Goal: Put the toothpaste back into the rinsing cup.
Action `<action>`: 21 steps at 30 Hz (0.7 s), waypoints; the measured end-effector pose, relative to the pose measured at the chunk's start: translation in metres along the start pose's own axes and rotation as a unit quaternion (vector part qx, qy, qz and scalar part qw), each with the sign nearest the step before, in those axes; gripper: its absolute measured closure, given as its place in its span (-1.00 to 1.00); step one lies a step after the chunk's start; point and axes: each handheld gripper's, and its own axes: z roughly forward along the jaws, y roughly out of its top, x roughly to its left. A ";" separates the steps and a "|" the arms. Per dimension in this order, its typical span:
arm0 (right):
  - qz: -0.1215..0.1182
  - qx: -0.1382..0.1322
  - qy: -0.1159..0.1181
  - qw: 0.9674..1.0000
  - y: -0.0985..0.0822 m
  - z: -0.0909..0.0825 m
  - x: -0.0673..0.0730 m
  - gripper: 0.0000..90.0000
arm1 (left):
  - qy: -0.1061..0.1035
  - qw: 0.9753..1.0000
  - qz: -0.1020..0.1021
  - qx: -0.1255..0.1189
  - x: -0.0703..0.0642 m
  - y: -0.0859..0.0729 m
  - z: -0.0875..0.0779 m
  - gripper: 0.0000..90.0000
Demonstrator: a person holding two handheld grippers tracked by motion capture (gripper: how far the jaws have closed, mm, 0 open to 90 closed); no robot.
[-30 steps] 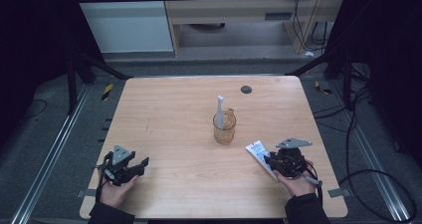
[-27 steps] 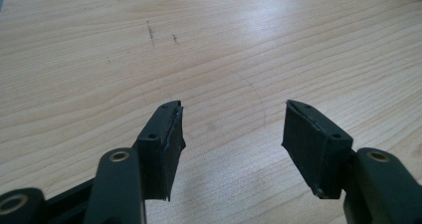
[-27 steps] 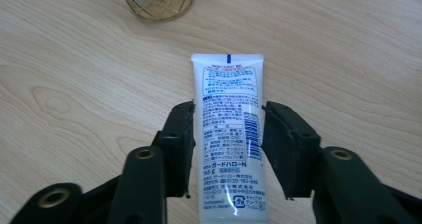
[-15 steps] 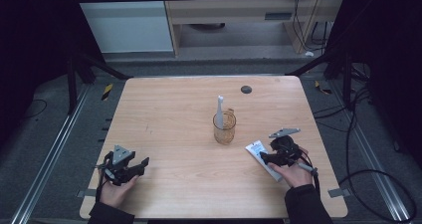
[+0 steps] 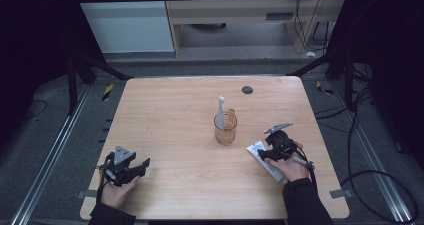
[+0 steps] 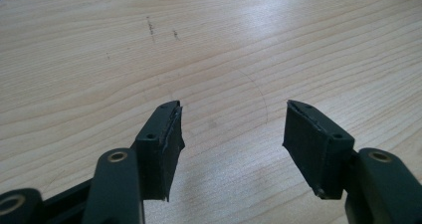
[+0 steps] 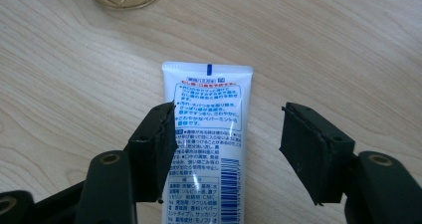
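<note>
Right claw (image 7: 226, 152) has advanced over the white tube (image 7: 209, 134), jaws wide astride it; left claw (image 6: 231, 149) wide, idle on tabletop (image 5: 190, 110).

A white plastic tube with blue and red print (image 7: 209, 134) is lying flat on the wooden table (image 5: 175, 115), near an amber glass cup (image 5: 225, 129).

Glass (image 5: 225, 130) near worktop (image 5: 175, 110) centre, stick-like item (image 5: 220, 110) upright in it. Small disc (image 5: 247, 90) behind glass, near far edge. Tube (image 7: 209, 134) flat on worktop, right of glass and nearer person. Right gripper (image 5: 263, 153) over tube, jaws either side. Left gripper (image 5: 143, 164) at near left, above bare worktop, well apart from glass.
</note>
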 end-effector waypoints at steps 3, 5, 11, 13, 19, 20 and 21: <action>-0.001 0.003 0.003 1.000 -0.001 0.002 0.001 -0.14 | 0.000 1.000 0.000 0.001 0.000 0.000 0.000 -0.12; -0.004 0.007 0.001 1.000 -0.002 0.003 0.000 -0.14 | 0.000 1.000 0.001 0.000 0.000 0.000 0.000 -0.12; -0.002 0.007 0.003 1.000 -0.004 0.000 0.000 -0.13 | 0.000 1.000 0.001 0.002 0.000 0.000 0.001 -0.12; -0.002 0.006 0.006 1.000 -0.005 -0.001 0.000 -0.13 | -0.001 1.000 0.001 0.001 0.000 0.000 0.000 -0.12; 0.000 0.009 0.007 1.000 -0.012 -0.002 -0.001 -0.13 | -0.002 1.000 0.004 0.001 0.000 0.000 0.000 -0.12; 0.002 0.007 0.008 1.000 -0.014 -0.003 -0.001 -0.13 | -0.002 1.000 0.003 0.000 0.000 0.000 0.000 -0.12; 0.004 0.005 0.010 1.000 -0.015 -0.003 -0.001 -0.12 | -0.002 1.000 0.002 0.000 0.000 0.000 0.000 -0.12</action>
